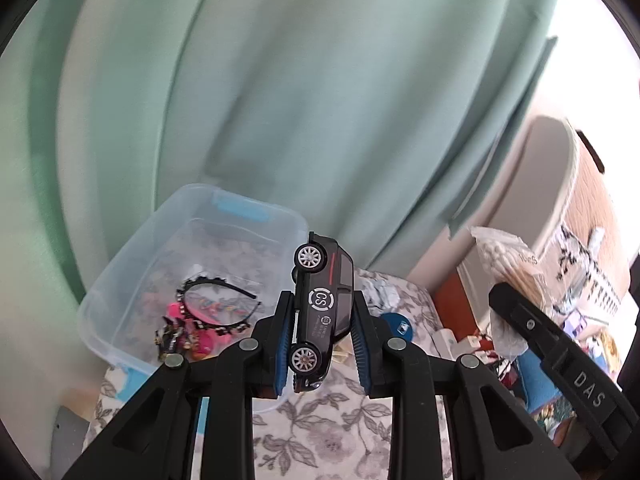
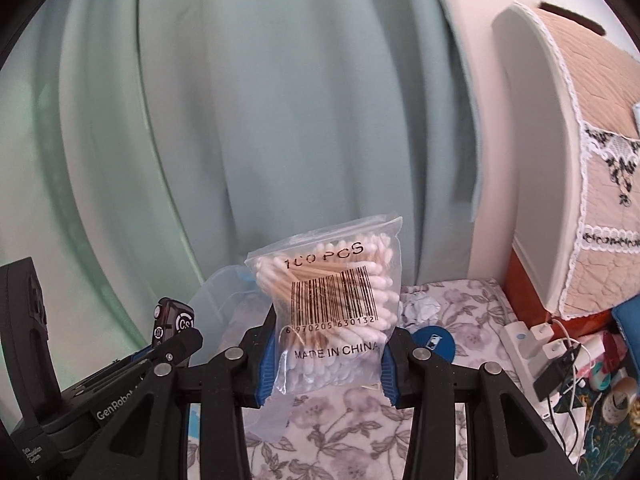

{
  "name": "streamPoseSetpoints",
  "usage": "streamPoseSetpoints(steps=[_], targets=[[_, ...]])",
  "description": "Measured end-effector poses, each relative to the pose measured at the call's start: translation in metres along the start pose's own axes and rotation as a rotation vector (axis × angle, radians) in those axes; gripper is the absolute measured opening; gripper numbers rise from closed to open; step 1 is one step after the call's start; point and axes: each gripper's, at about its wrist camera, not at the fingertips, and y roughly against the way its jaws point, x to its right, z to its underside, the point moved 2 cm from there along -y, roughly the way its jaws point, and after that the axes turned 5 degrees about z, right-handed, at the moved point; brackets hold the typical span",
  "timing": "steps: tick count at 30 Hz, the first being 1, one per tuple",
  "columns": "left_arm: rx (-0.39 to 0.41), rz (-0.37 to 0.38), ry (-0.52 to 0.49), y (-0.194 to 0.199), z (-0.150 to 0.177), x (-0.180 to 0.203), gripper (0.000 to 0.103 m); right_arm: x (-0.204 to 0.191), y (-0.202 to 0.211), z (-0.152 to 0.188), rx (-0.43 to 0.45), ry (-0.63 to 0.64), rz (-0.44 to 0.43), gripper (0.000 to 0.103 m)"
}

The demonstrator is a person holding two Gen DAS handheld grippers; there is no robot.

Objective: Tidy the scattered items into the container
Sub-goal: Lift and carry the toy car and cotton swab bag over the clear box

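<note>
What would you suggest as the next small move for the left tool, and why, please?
Probably carry the left tool forward-left over the clear container and release: it grips the black toy car, which is beside the container's rim, not above its opening.

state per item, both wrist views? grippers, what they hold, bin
left gripper: jaws shut on toy car
toy car: held on end, lifted off the cloth
right gripper: jaws shut on bag of cotton swabs
bag of cotton swabs: held upright, sealed, barcode facing camera
clear bin: lid off, holds a headband and pink items
crumpled paper: lying on the floral cloth, outside the bin
blue disc: flat on the cloth
</note>
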Motion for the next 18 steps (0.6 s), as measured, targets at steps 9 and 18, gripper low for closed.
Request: streamPoseSetpoints(steps=[9, 18], targets=[[0.033, -0.025, 0.085, 0.011, 0.0, -0.044, 0.028, -0.044, -0.014, 0.007, -0.032, 0.083, -0.028, 0.044], [0.042, -0.037, 0.139, 0.021, -0.002, -0.073, 0.028, -0.073, -0.03, 0.019, -0.065, 0.138, -0.046, 0.044]])
